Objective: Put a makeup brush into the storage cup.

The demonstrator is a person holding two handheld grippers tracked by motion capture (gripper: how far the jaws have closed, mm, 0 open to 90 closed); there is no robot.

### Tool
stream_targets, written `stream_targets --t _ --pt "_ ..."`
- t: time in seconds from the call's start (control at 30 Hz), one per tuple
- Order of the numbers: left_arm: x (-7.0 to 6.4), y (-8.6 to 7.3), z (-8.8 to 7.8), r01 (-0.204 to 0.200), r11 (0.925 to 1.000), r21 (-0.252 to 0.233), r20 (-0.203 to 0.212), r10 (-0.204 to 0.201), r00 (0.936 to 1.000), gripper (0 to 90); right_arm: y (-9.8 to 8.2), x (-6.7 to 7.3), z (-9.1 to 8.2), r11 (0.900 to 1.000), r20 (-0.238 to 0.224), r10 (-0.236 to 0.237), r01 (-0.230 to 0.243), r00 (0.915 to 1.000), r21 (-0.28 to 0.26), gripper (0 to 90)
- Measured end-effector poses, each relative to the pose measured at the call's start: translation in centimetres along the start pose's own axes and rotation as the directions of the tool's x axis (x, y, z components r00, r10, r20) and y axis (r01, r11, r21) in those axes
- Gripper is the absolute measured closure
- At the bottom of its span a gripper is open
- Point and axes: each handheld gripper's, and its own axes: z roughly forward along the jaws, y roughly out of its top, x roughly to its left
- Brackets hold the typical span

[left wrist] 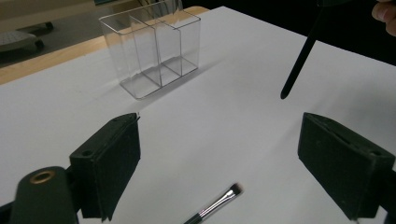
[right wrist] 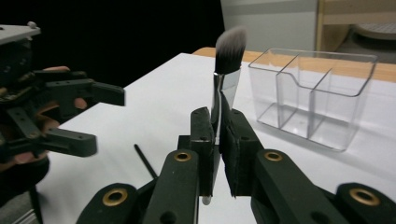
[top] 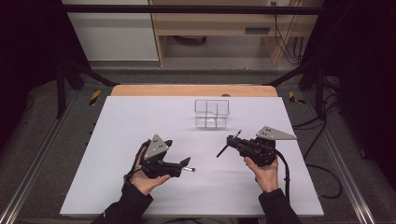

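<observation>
- The left claw point(top: 184, 165) stands with its jaws wide apart and nothing between its pads; a small flat makeup brush point(left wrist: 215, 205) lies on the white worktop point(top: 116, 140) just below it, long axis slanting, bristles toward the organizer.
- The clear three-compartment organizer point(top: 212, 113) stands upright and empty at the far middle of the worktop, ahead of both hands, nearer the right one.
- The right claw point(right wrist: 215, 135) is clamped on an angled powder brush point(right wrist: 228, 60): silver ferrule, dark bristles tipped white, head up, black handle hanging below.
</observation>
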Motion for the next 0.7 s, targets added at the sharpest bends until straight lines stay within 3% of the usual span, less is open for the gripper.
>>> stream_targets --t 0.3,0.7 --pt "2.3 -0.5 -2.7 0.019 0.9992 -0.034 -0.057 -0.021 0.9981 12.3 1.1 -0.1 -0.8 1.000 0.024 -0.011 0.012 0.9997 -0.017 83.4" --pt "5.0 -2.4 -5.1 0.055 0.9968 -0.059 -0.107 -0.061 0.9924 11.2 3.0 0.3 -1.1 0.998 0.040 -0.048 0.049 0.9981 -0.028 83.3"
